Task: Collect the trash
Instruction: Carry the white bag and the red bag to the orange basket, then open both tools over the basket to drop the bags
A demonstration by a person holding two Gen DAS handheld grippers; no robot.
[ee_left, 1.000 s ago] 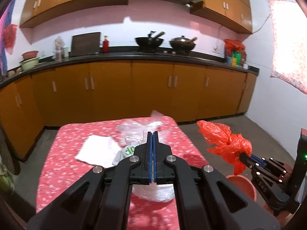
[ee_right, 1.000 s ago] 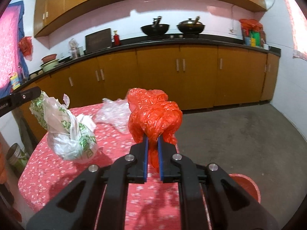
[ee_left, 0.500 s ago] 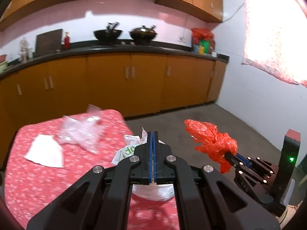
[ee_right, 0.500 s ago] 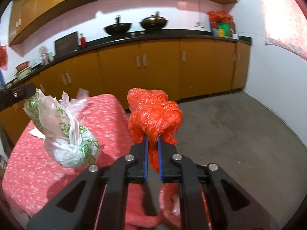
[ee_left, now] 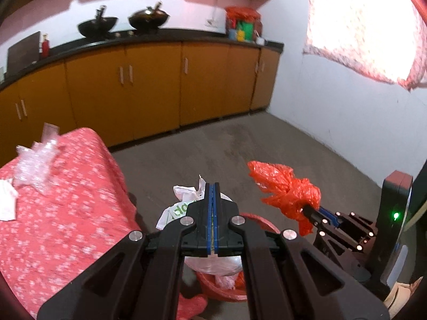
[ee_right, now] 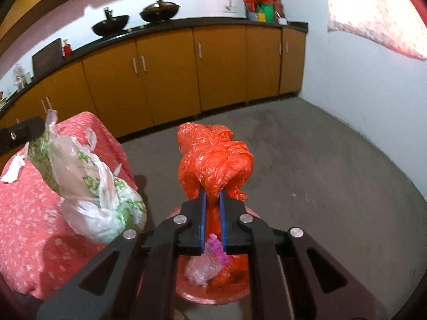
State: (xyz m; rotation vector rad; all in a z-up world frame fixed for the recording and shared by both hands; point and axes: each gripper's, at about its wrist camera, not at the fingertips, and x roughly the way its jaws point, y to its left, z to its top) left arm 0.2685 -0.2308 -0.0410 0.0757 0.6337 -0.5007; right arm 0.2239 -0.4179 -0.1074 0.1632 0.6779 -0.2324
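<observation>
My left gripper (ee_left: pixel 212 186) is shut on a white plastic bag with green print (ee_left: pixel 177 208), which hangs below it over a red basin (ee_left: pixel 226 288) on the floor. The same white bag (ee_right: pixel 98 208) dangles from the left gripper's fingertips (ee_right: pixel 21 134) in the right wrist view. My right gripper (ee_right: pixel 212 194) is shut on a crumpled orange-red plastic bag (ee_right: pixel 213 162), held above the red basin (ee_right: pixel 208 293), which holds clear plastic and scraps. From the left wrist, the orange bag (ee_left: pixel 285 189) sits in the right gripper (ee_left: pixel 309 210).
A table with a red flowered cloth (ee_left: pixel 58 208) stands at the left, with crumpled clear plastic (ee_left: pixel 37 157) and a white paper (ee_left: pixel 5 200) on it. Orange kitchen cabinets (ee_right: pixel 170 74) line the back. Grey floor (ee_right: pixel 307 160) spreads to the right, up to a white wall.
Both grippers swung right and down, away from the table, carrying their bags. The red basin on the floor has come into view under them.
</observation>
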